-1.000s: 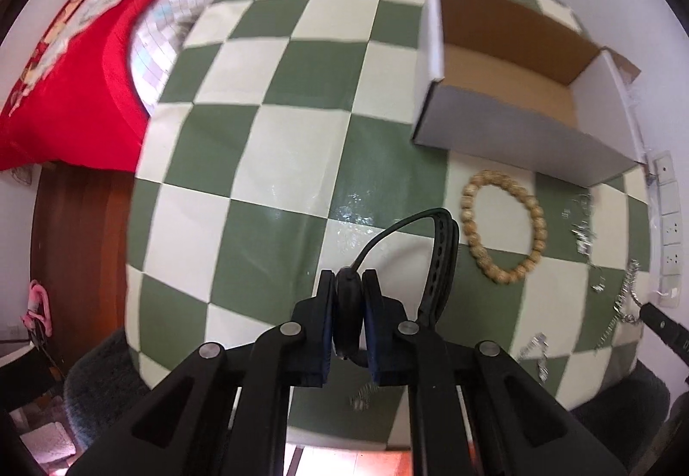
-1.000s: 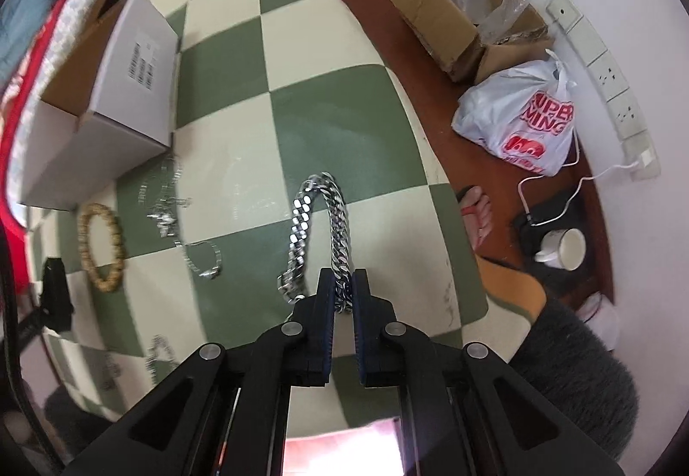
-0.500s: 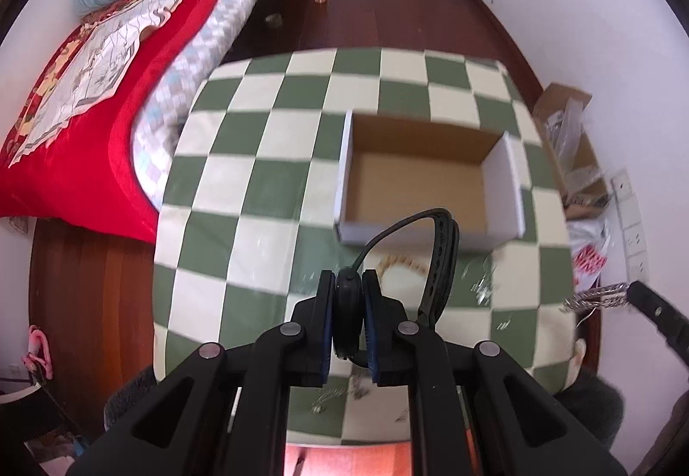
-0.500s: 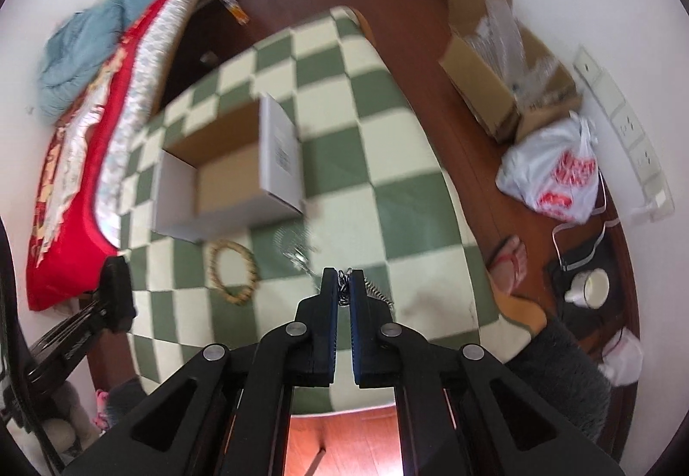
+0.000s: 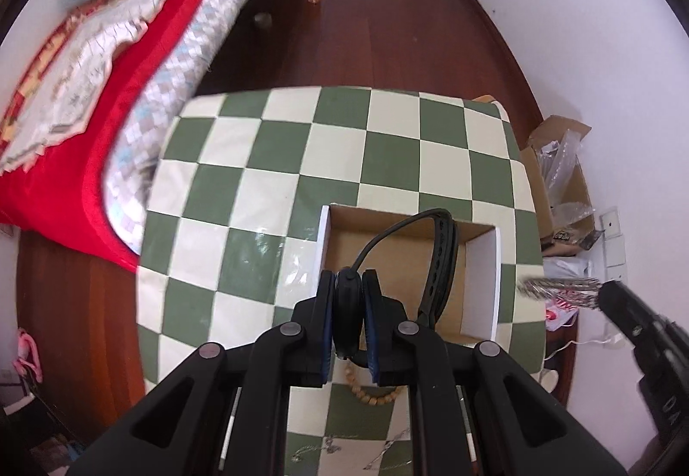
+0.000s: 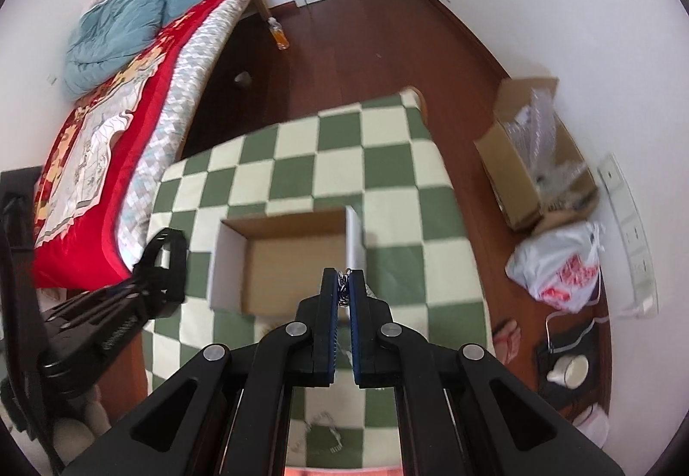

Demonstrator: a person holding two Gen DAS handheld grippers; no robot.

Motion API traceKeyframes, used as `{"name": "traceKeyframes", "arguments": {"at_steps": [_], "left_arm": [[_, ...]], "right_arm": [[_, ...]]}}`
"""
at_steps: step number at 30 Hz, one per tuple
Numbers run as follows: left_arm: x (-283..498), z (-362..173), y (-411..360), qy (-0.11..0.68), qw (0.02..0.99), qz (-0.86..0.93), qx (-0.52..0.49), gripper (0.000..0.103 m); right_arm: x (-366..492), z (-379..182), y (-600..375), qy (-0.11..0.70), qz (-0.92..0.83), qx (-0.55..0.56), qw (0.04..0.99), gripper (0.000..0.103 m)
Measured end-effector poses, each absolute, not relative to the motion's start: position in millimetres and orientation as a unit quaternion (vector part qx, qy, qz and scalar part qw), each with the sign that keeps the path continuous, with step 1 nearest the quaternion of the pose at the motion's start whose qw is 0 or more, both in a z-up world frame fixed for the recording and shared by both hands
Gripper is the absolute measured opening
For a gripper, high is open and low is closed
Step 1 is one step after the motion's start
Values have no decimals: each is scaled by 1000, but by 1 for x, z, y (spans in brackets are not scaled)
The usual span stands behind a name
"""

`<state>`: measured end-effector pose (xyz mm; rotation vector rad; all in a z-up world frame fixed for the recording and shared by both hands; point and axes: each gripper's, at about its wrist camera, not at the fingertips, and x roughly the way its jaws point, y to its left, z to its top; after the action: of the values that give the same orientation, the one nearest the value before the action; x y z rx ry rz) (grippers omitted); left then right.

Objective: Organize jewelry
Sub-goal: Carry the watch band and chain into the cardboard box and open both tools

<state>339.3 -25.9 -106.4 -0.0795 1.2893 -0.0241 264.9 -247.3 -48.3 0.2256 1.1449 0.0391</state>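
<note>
An open cardboard box (image 5: 387, 260) (image 6: 293, 260) sits on the green-and-cream checkered table (image 5: 267, 183). My left gripper (image 5: 349, 290) is shut on a black watch; its strap (image 5: 441, 260) loops up over the box. It also shows in the right wrist view (image 6: 168, 260), left of the box. My right gripper (image 6: 343, 282) is shut on a silver chain bracelet (image 6: 343, 286), high above the box's right wall. The chain (image 5: 560, 288) sticks out sideways in the left wrist view. A wooden bead bracelet (image 5: 374, 394) lies on the table in front of the box.
Thin silver jewelry pieces (image 5: 387, 450) (image 6: 323, 437) lie near the table's front edge. A bed with a red blanket (image 5: 86, 66) stands to the left. On the floor to the right are a cardboard box (image 6: 529, 170), a plastic bag (image 6: 560, 265) and a mug (image 6: 568, 368).
Both grippers have risen high above the table with their loads. The box has shifted from far ahead to right under the fingertips in both views.
</note>
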Motion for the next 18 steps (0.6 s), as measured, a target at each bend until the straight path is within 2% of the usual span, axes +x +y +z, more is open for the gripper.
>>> {"name": "traceKeyframes", "arguments": {"at_steps": [6, 16, 18], "left_arm": [[371, -149, -13, 640, 765, -14, -71, 10], [387, -193, -6, 671, 737, -21, -78, 10], [386, -192, -6, 667, 741, -16, -71, 15]], "right_arm": [[308, -74, -221, 562, 30, 100, 820, 5], [348, -166, -206, 628, 28, 80, 774, 5], [350, -175, -205, 632, 26, 70, 771, 5]]}}
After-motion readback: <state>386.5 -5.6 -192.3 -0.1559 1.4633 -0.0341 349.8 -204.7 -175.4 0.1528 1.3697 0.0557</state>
